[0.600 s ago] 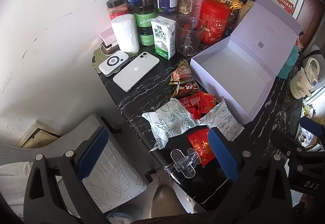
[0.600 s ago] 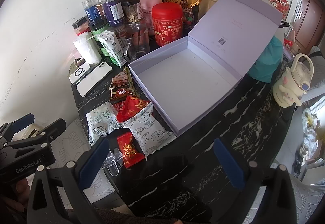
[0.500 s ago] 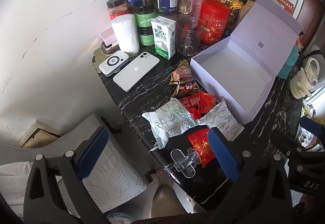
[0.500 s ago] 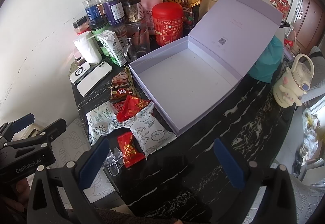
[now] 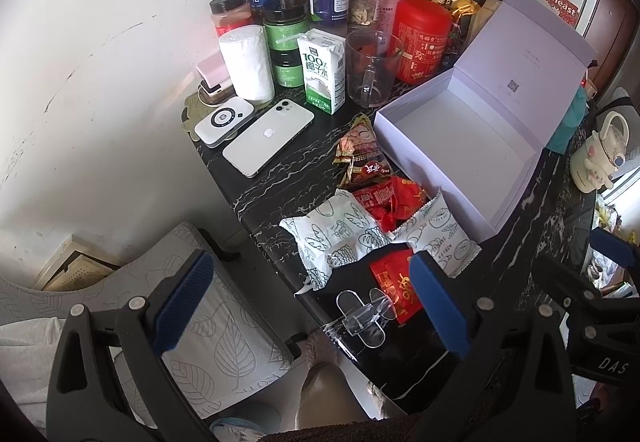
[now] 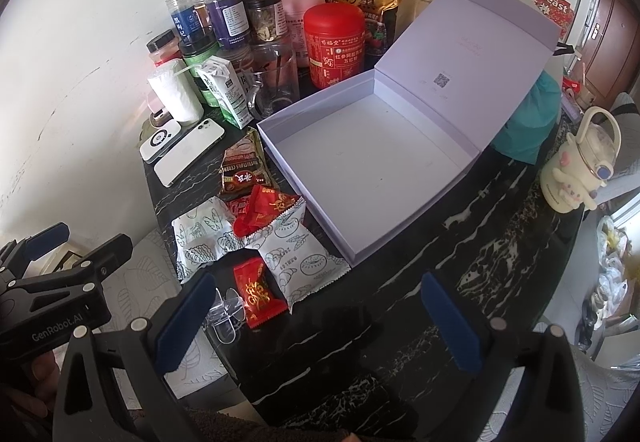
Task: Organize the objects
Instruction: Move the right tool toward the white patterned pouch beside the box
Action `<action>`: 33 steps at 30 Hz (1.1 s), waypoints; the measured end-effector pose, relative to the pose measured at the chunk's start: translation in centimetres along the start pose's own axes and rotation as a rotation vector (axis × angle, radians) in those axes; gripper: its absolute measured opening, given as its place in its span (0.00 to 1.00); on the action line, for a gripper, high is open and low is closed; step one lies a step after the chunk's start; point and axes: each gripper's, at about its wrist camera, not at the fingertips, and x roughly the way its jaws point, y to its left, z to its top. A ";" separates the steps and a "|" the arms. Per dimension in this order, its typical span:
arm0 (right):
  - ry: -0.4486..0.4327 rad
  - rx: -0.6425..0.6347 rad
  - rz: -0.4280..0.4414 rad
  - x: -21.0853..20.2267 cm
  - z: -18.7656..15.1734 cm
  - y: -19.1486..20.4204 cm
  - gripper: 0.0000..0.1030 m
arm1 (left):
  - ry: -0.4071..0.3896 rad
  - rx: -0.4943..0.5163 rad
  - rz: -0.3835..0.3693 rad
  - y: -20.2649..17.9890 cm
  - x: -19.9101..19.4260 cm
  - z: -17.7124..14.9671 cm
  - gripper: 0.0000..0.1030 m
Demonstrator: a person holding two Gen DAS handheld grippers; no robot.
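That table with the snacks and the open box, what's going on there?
A person holds tongs in each hand above a dark marble table, and both the left tongs and right tongs are open and empty. A lavender box sits with its lid up and nothing inside. Beside it lie loose snack packets, none touched yet. Jars, a phone and a carton stand further back.

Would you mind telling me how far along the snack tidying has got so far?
Done: only the lavender box stands open, and it is empty. In hand: nothing; the left gripper and right gripper hover open. Left: every snack packet, like the red candy packet, lies on the table.
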 end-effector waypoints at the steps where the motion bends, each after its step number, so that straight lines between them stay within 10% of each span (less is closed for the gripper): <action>1: 0.000 0.001 -0.001 0.0 0.0 0.0 1.00 | 0.000 0.000 0.000 0.0 0.0 0.0 0.96; 33: 0.152 0.019 0.040 4.9 -3.9 0.2 1.00 | 0.146 0.018 -0.004 0.3 4.8 -3.7 0.96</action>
